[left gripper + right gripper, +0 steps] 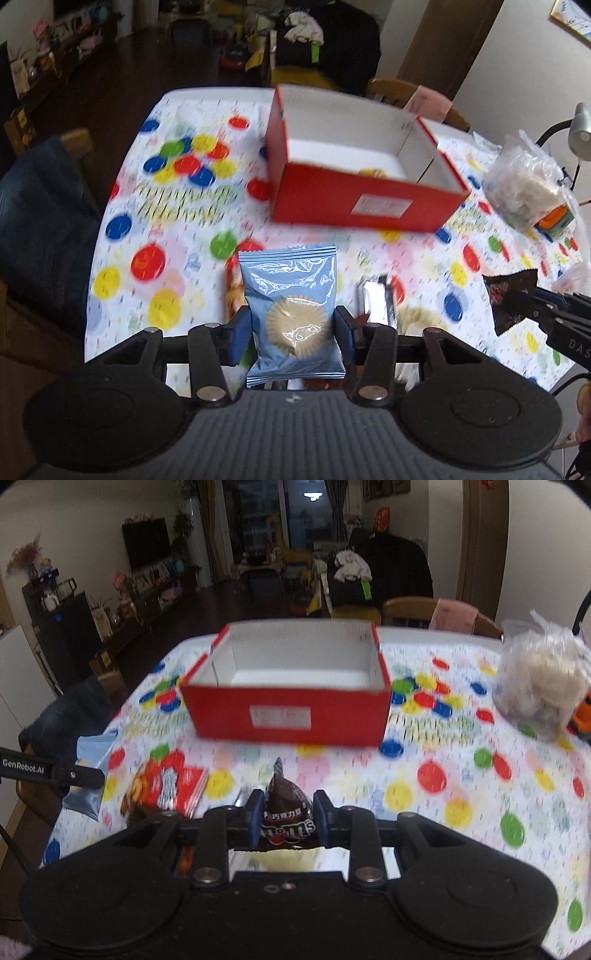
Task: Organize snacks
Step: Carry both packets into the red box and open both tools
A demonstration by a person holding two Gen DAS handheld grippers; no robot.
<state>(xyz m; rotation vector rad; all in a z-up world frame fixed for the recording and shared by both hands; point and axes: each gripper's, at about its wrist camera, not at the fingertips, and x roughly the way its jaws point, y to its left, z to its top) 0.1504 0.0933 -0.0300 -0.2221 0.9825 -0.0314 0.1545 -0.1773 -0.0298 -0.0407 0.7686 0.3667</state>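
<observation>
A: Snacks first: where are they?

B: The left claw (pixel 291 328) is clenched on a blue cookie packet (pixel 291 306), pads pressing both sides, the packet held upright above the tabletop (pixel 122 258). The right claw (pixel 288 812) is clamped on a brown chocolate bag (pixel 286 805), its crimped tip pointing to 12 o'clock.

A: And the box?

B: The red box (pixel 288 716) stands open on the tabletop at 12 o'clock in both wrist views, white inside. In the left wrist view something small and yellow shows at its floor; I cannot tell what.

A: Anything loose?

B: A red snack pack (pixel 166 786) lies flat at about 10 o'clock of the right claw, and a silver wrapper (pixel 376 299) lies just right of the blue packet. A clear bag of pale lumps (pixel 543 686) sits at 2 o'clock, with an orange toy (pixel 581 720) beside it.
</observation>
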